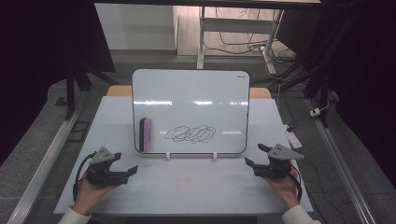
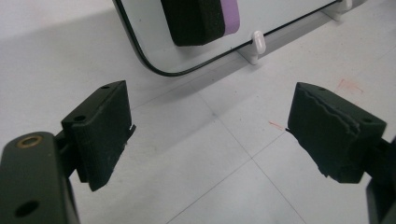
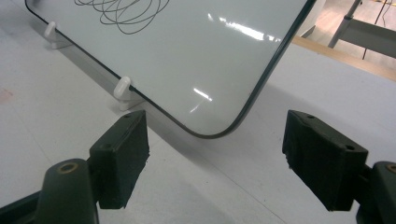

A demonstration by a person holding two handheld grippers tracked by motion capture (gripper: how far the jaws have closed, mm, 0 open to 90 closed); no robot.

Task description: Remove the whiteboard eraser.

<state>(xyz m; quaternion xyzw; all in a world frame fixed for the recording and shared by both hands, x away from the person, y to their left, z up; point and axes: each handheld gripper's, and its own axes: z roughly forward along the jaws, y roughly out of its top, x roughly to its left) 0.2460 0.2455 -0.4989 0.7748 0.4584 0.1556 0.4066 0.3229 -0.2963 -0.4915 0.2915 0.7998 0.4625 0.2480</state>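
Two grippers, left (image 1: pixel 125 164) and right (image 1: pixel 255 155), jaws apart, empty, flanking whiteboard (image 1: pixel 196 93); eraser (image 1: pixel 145 134) beside scribble (image 1: pixel 190 134), ready for wiping.

Whiteboard (image 1: pixel 190 100) upright on table (image 1: pixel 187 186), eraser (image 1: pixel 145 134) left of scribble (image 1: pixel 190 134)

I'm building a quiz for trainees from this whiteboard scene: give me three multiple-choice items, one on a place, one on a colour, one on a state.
1. Where does the eraser sit on the whiteboard?
A. lower left
B. top right
C. centre

2. What colour is the scribble?
A. red
B. black
C. green

3. How do the left tool and right tool stand?
A. both shut on the eraser
B. one holds a pen
C. both open, holding nothing

Answers: 1 A, the eraser clings near the board's lower left corner. 2 B, the loops are drawn in black. 3 C, both gripper views show jaws wide apart with bare table between.
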